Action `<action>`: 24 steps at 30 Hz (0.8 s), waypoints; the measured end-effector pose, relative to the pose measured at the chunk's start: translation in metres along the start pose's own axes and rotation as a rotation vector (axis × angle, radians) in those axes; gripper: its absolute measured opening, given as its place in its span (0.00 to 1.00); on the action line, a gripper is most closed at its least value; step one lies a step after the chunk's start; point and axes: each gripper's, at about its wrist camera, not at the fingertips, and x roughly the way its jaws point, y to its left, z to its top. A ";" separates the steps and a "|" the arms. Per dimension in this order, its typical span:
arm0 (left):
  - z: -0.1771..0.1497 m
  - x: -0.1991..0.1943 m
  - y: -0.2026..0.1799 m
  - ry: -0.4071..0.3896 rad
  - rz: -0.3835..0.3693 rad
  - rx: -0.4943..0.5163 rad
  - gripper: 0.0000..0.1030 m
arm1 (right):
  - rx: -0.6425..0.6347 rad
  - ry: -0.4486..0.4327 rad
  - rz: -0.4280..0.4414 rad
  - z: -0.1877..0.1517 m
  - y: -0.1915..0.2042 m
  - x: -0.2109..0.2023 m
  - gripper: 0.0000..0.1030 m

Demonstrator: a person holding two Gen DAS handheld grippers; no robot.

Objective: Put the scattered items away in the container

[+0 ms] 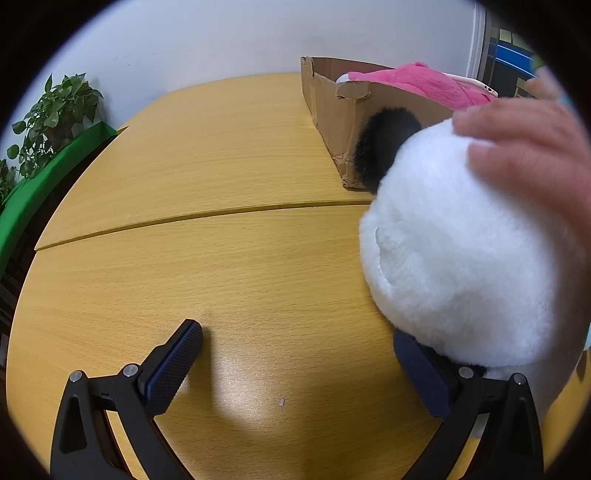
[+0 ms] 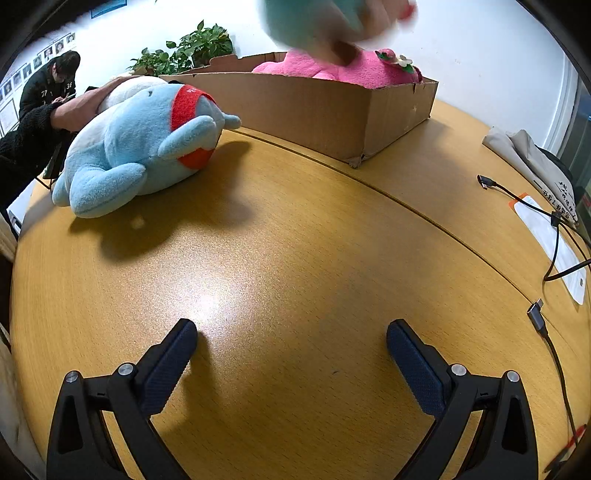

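A cardboard box (image 1: 332, 107) stands at the back of the wooden table, with a pink plush toy (image 1: 417, 79) inside; box (image 2: 317, 107) and pink plush (image 2: 354, 68) also show in the right wrist view. A white plush with a black ear (image 1: 461, 251) sits at the right of my left gripper (image 1: 295, 343), touching its right finger; a bare hand (image 1: 528, 147) rests on it. The left gripper is open and empty. A light blue plush with a red band (image 2: 140, 147) lies on the table, far left of my right gripper (image 2: 291, 339), which is open and empty.
A blurred teal object and hand (image 2: 332, 22) move above the box. Cables (image 2: 554, 229), a white packet (image 2: 554, 243) and a beige bag (image 2: 528, 158) lie at the right. Potted plants (image 1: 55, 118) stand at the table's far edge. A person (image 2: 48, 85) stands at the left.
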 end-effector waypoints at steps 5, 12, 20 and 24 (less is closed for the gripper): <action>0.000 0.000 0.000 0.000 0.002 -0.002 1.00 | -0.002 0.000 0.001 0.000 0.000 0.000 1.00; 0.000 0.000 0.000 0.000 0.004 -0.005 1.00 | -0.003 0.000 0.002 0.000 0.000 0.000 1.00; -0.003 -0.002 0.000 0.000 0.005 -0.007 1.00 | -0.004 -0.001 0.003 -0.002 0.001 -0.001 1.00; -0.003 -0.002 0.000 0.000 0.006 -0.008 1.00 | -0.005 -0.001 0.004 -0.002 0.001 -0.001 1.00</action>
